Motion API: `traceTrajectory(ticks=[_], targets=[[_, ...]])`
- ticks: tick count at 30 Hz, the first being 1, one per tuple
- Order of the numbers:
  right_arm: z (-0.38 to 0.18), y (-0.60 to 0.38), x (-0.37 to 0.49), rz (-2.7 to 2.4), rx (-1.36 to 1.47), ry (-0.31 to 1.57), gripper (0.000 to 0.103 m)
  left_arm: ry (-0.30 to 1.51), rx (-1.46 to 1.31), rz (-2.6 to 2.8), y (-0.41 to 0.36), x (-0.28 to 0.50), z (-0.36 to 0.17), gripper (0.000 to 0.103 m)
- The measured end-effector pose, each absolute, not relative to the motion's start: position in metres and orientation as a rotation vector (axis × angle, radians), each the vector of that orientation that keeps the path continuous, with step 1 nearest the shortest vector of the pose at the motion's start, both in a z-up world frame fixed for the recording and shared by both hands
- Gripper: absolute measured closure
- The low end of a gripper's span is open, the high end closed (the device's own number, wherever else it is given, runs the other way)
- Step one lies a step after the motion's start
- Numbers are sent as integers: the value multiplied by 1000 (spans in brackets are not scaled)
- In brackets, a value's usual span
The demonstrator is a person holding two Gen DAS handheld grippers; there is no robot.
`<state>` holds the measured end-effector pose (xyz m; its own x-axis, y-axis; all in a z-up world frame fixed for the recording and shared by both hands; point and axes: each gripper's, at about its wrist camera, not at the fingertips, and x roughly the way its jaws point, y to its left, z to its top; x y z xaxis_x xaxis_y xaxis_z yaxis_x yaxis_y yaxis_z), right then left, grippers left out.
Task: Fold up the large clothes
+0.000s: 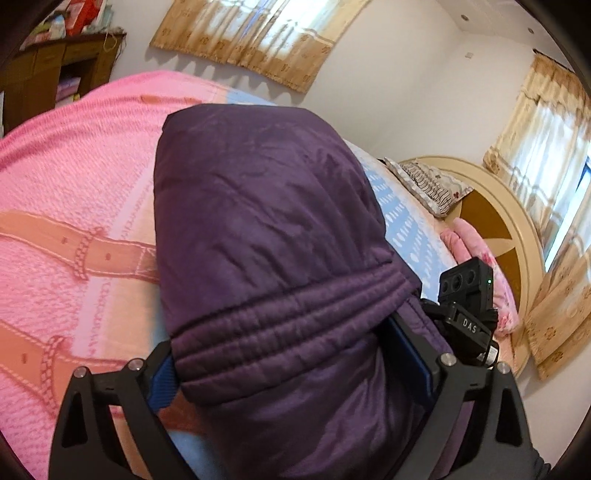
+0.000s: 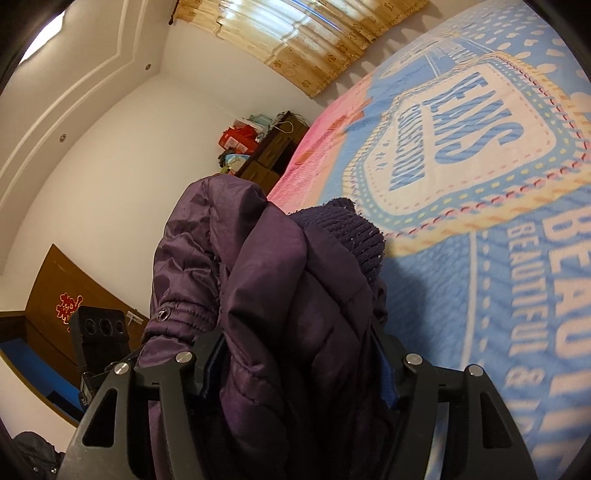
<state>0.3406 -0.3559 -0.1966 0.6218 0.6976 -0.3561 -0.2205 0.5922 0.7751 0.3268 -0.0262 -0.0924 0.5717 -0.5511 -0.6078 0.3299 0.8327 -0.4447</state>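
Observation:
A thick purple quilted jacket (image 1: 266, 229) is bunched up over the bed; its stitched waistband runs across the near part. My left gripper (image 1: 284, 350) has its jaws wide apart, and the jacket fills the gap, with both blue pads (image 1: 162, 387) against it. In the right wrist view, a folded bunch of the same jacket (image 2: 280, 302), with its dark knitted cuff (image 2: 354, 229), stands up between the fingers of my right gripper (image 2: 299, 343), which is shut on it. The black body of the right gripper (image 1: 465, 302) shows just right of the jacket.
The bed is covered by a pink and blue printed blanket (image 1: 66, 177) (image 2: 480, 258). A round wooden headboard (image 1: 498, 206) with a pillow (image 1: 428, 181) is at the right. A dark wooden cabinet (image 1: 55, 66) stands beyond the bed's far corner. Curtains (image 1: 258, 33) hang on the walls.

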Motion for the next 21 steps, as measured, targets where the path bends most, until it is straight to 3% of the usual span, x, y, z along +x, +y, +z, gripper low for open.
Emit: traceTrajectory(ticks=[21], targets=[[-162,-223,332,794,719,716,45,668,-227,-343,39,271,-59,5]])
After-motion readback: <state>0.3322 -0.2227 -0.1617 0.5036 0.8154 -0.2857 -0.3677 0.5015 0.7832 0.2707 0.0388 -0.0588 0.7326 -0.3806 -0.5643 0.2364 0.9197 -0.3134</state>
